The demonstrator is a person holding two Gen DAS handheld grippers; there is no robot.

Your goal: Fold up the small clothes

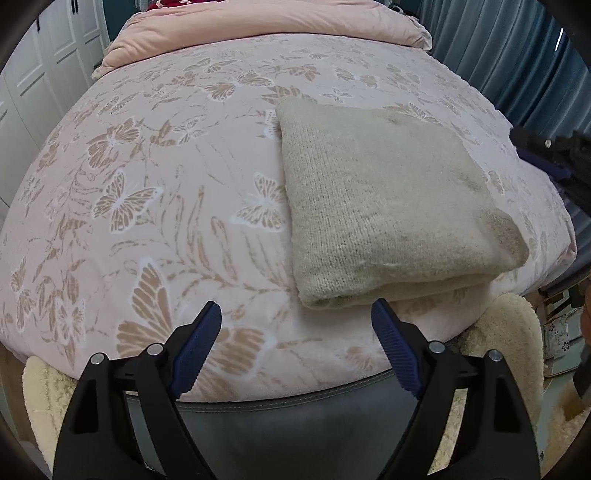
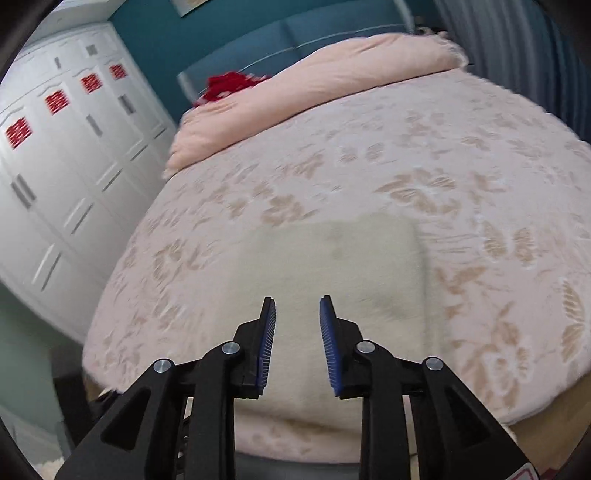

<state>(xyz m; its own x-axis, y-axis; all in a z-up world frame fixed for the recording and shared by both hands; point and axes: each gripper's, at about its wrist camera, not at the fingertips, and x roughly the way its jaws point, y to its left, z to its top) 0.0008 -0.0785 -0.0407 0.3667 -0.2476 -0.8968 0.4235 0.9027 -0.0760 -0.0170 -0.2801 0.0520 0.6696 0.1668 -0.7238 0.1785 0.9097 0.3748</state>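
A folded beige sweater (image 1: 384, 206) lies flat on the bed (image 1: 155, 192), on a pink blanket patterned with tan butterflies; in the left wrist view it sits toward 2 o'clock of centre, its near edge close to the foot of the bed. The left gripper (image 1: 295, 321) hovers low at 6 o'clock, jaws wide apart and holding nothing, its right finger just short of the sweater's near fold. The right gripper (image 2: 297, 314) hangs over the sweater (image 2: 332, 280) with jaws partly apart, gripping nothing; that view is blurred, so contact with the knit cannot be judged. A pink pillow (image 1: 266, 29) lies at 12 o'clock, white wardrobes (image 2: 66, 155) at 9.
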